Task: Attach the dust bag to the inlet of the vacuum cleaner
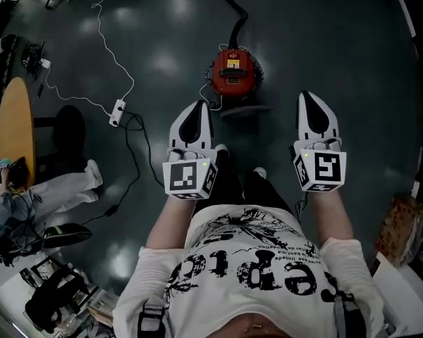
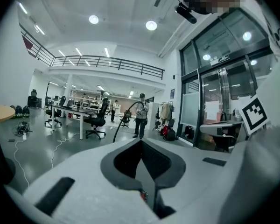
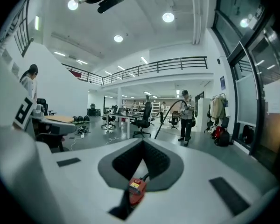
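The red vacuum cleaner (image 1: pixel 233 72) stands on the dark floor ahead of my feet, and its black hose (image 1: pixel 233 9) runs away toward the top of the head view. Both grippers are held up level at chest height, well above it. My left gripper (image 1: pixel 195 113) is shut with nothing between its jaws, and so is my right gripper (image 1: pixel 311 104). Through the slot under the right gripper (image 3: pixel 143 143) the vacuum cleaner (image 3: pixel 136 189) shows far below. Only a red sliver of it shows under the left gripper (image 2: pixel 141 142). No dust bag is in any view.
A white cable and power strip (image 1: pixel 117 111) lie on the floor at left, near a round wooden table (image 1: pixel 15 129) and a seated person's legs (image 1: pixel 63 189). A cardboard box (image 1: pixel 403 227) stands at right. Ahead are desks, office chairs and a standing person (image 3: pixel 185 118).
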Demonstrator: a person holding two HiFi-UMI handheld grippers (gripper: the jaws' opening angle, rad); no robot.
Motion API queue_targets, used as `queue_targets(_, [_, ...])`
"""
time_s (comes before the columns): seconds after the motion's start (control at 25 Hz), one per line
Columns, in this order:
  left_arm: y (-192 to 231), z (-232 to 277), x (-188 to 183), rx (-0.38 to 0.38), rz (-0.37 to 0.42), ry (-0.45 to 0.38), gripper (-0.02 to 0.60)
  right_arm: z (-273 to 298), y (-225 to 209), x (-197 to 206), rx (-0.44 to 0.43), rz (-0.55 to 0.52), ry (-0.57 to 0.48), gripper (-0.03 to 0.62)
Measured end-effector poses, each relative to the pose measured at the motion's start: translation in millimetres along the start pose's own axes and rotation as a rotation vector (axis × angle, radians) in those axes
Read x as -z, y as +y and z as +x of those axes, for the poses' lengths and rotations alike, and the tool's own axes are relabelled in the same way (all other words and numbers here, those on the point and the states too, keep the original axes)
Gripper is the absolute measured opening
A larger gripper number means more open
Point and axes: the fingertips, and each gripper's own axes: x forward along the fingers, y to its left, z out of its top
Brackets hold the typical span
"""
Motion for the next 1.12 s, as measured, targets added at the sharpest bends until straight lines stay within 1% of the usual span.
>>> queue_targets(0.12, [-7,-19,-15,-0.003,0.032,-0.001,0.005,-29,2,-17,0.008,-0.013,-0.001,0.002])
queue_targets(0.28, [-17,-41,-23,-0.009,0.027,-0.031,0.005,-55,8,-19,0.003,-0.023,-0.003,0.003])
queue_targets(0.32, [-22,-48,-23,-0.016,0.009,-0.035,0.005,-62,9,-17,0.001,-0.012,0.003,0.002])
queue_targets(0.44, [-40,-74,-23,-0.01,-0.097,-0.039,0.005,-87,18,-16,-0.024,0.014,0.006,0.002])
queue_targets(0.48, [-46,-81,-24,-0.005,-0.114,-0.044,0.005,-95,22,-17,-0.034,0.008,-0.004,0.003])
queue_targets(0.52, [-51,-87,-25,-0.005,-0.113,-0.053,0.005,-101,25,-19,-0.044,-0.001,-0.016,0.003])
queue_targets(0.64, [-62,-101,-27,-0.017,-0.084,-0.084,0.005,-117,31,-18,-0.073,-0.023,-0.047,0.002])
queue_targets(0.76, [-73,-113,-25,-0.017,-0.068,-0.099,0.005,-129,35,-9,-0.095,-0.036,-0.049,0.002])
queue_targets(0.96, [-88,-128,-29,-0.014,0.021,-0.102,0.005,-145,38,-1,-0.108,-0.052,-0.035,0.002])
queue_targets(1.12, [-97,-133,-27,-0.025,0.035,-0.102,0.005,-156,36,3,-0.111,-0.057,-0.028,0.003])
